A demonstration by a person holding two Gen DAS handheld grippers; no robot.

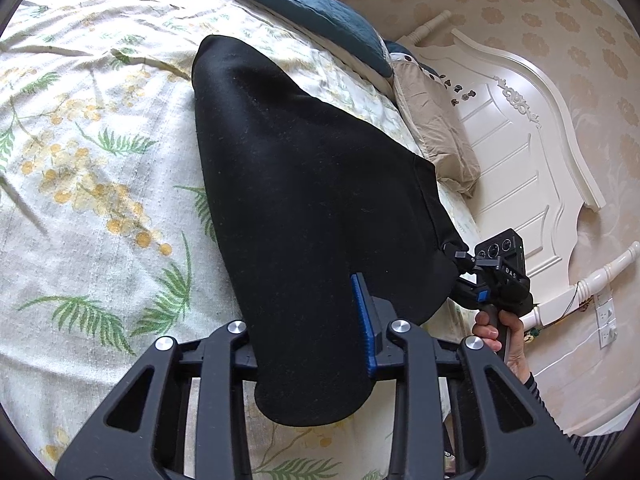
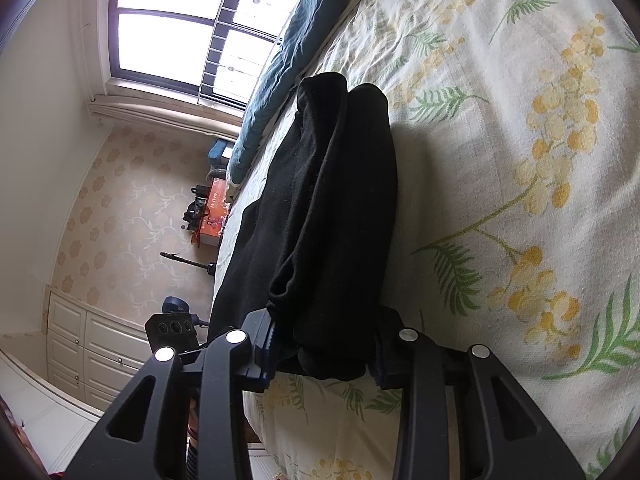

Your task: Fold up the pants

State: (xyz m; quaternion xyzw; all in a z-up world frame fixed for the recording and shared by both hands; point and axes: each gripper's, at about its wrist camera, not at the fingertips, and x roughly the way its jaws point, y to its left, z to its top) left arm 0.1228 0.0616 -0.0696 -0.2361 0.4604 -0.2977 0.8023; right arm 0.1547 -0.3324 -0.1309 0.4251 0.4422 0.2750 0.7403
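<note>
Left gripper (image 1: 316, 320) sits nearest in the left wrist view, black pants (image 1: 304, 184) bunched between its fingers; the blue pad (image 1: 365, 320) on the right side presses into the cloth, the other finger is hidden under fabric, so it's clamped on the pants w/ a fold of cloth drooping down over the frame. The log-free look: jaws narrow, cloth pinched. Right gripper (image 2: 326, 344) in its own view is likewise closed on the pants (image 2: 332, 208), a thick roll of black fabric squeezed between both fingers, hem end hanging just below them. In the left wrist view the right gripper (image 1: 460, 260) shows at the right, pinching the far corner of the same garment, a hand (image 1: 500, 336) wrapped round its handle, striped sleeve (image 1: 592, 440) at the lower right edge. Pants are held up off the bed (image 1: 88, 160) between the two tools, stretching away from the cameras, far end draping onto the floral sheet. Beyond them, a teal blanket (image 1: 312, 4) lies along the far side of the bed, a beige pillow (image 1: 436, 128) next to the white headboard (image 1: 520, 132). In the right wrist view, far left, a window (image 2: 180, 24) and white drawers (image 2: 92, 344) by patterned wallpaper; an orange box (image 2: 214, 216) sits near the bed edge.
</note>
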